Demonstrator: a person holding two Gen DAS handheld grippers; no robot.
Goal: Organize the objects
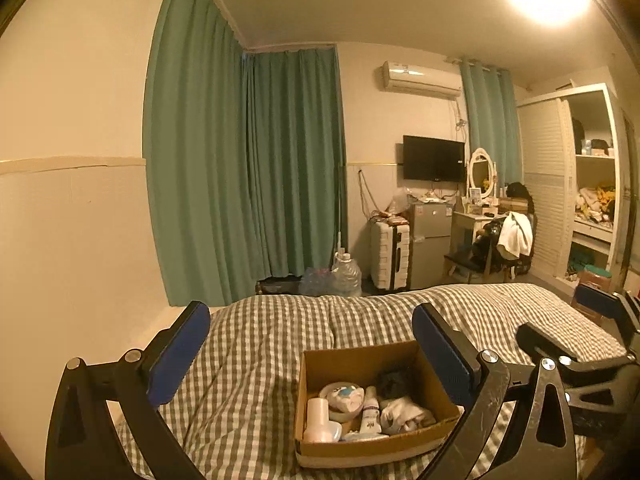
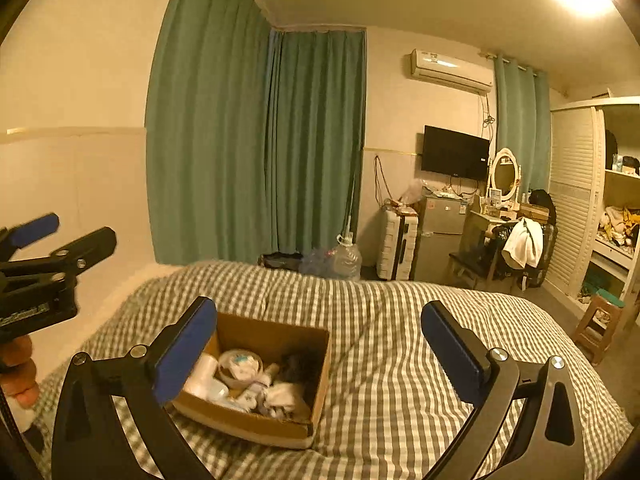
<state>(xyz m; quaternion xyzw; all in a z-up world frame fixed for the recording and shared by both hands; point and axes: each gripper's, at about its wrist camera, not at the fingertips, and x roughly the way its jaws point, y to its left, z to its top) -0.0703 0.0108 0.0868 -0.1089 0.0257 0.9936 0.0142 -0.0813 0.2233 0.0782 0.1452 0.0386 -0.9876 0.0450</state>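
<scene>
Cardboard box (image 1: 360, 364) of bits on the checked bed (image 1: 260, 360)
left gripper (image 1: 312, 356) and right gripper (image 2: 320, 352) both hang spread wide above it, gripping nothing

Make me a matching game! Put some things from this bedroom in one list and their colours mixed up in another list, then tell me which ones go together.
Things:
1. curtain
2. cardboard box
3. TV
4. suitcase

Colours:
A. black
B. white
C. green
D. brown

Pairs: 1-C, 2-D, 3-A, 4-B. The box sits on the checked bed cover, and the other three are along the far wall.
</scene>
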